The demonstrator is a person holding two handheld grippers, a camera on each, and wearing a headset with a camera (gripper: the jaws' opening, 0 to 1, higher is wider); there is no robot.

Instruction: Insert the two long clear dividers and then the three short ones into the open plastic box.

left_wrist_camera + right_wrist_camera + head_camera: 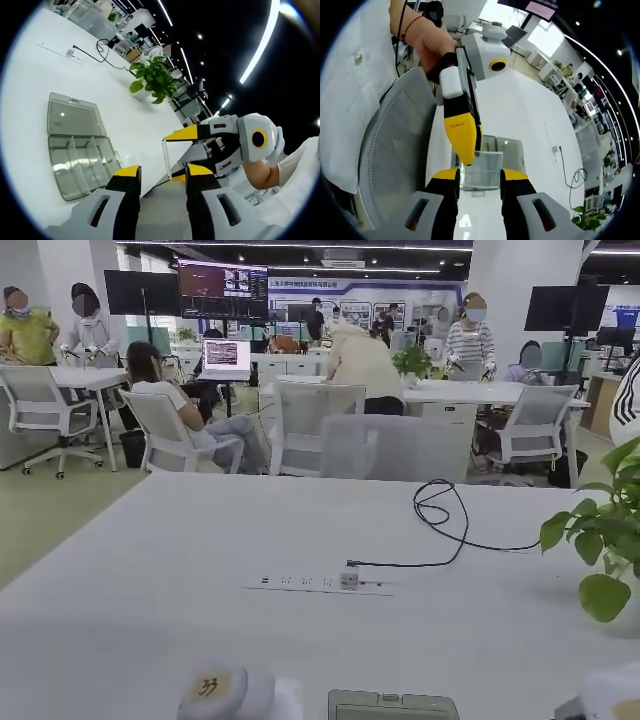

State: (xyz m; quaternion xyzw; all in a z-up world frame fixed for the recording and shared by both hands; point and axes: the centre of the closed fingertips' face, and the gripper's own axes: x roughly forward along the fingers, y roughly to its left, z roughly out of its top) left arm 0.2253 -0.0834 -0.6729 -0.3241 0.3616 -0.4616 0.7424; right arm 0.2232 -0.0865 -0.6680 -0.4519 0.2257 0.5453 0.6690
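Clear plastic forms the open plastic box (75, 117), which lies at left centre of the left gripper view on the white table (135, 125). Its lid is folded flat and bare, and its base is already split into compartments by clear partitions whose number cannot be told. In the right gripper view the box (512, 150) sits beyond a clear divider (482, 171) at lower centre, clamped edge to edge between the jaws of the right gripper (481, 175). The left gripper (469, 150) comes in from the upper left, one yellow jaw tip at the divider's upper left corner. In its own view the left gripper (162, 172) has its jaws apart, squeezing nothing, with the divider (167, 160) just beyond. A grey mesh chair back (395, 150) fills the left side. In the head view a power strip (320, 583), black cable (440, 520) and potted plant (600, 540) lie farther off.
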